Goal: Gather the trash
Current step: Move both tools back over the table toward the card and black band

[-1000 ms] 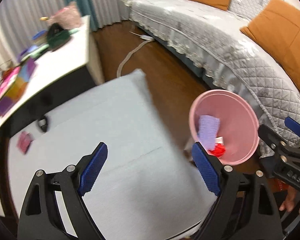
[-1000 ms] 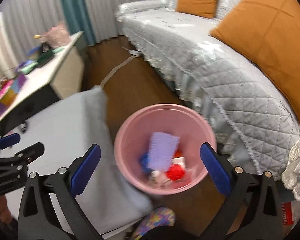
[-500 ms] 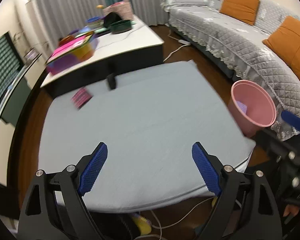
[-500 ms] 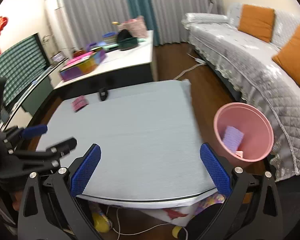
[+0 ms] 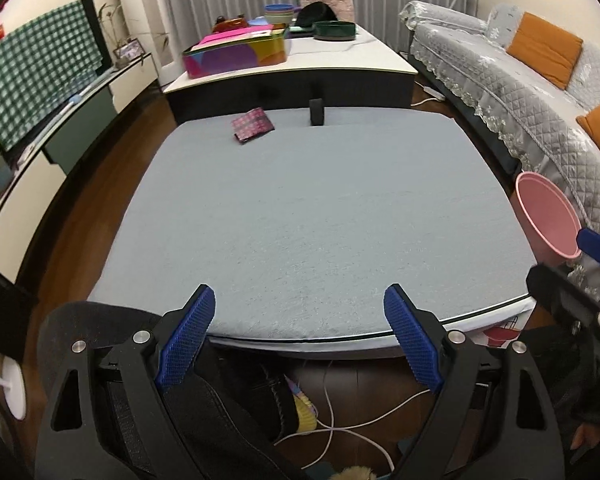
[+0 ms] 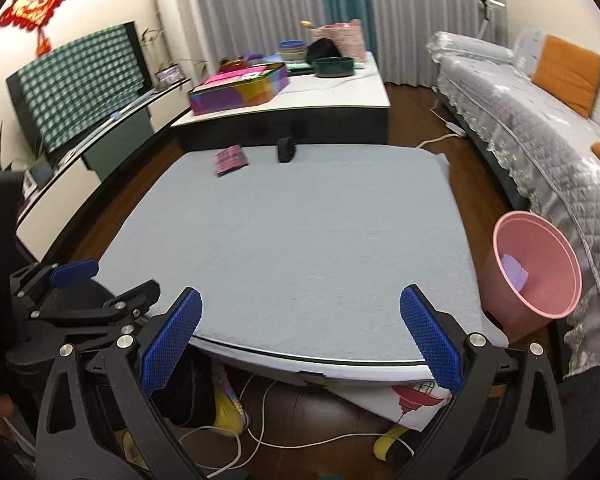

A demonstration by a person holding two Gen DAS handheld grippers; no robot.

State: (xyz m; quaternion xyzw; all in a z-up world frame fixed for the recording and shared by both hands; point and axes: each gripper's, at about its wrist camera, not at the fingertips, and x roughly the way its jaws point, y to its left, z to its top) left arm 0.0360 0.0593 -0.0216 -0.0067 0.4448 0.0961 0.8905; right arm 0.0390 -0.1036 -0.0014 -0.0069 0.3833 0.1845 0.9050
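While both tools hang over the near edge of the table, the scene reads as follows.

Left tool: released, its blue pads spread wide with nothing between them; only the table's grey cover shows through the gap.
Right tool: released as well, pads wide apart and bare, tilted down toward the table's near edge.
Each tool in the other's view: the right one shows at the right border of the left wrist view, the left one at the left border of the right wrist view, so they sit side by side.
Table: covered with a grey-blue cloth, its broad middle bare.
Pink checked packet: lying flat near the table's far edge, left of centre, well apart from both tools.
Black object: upright at the far edge, just right of the packet; what it is cannot be told.
Pink bin: standing on the wood floor at the table's right side, between the table and the sofa.
Bin contents: a lilac piece rests against the inner wall; the rest of the inside is hidden by the rim.
Sofa: grey quilted cover with orange cushions, along the right.
Second table: beyond the first, carrying a colourful box and bowls.
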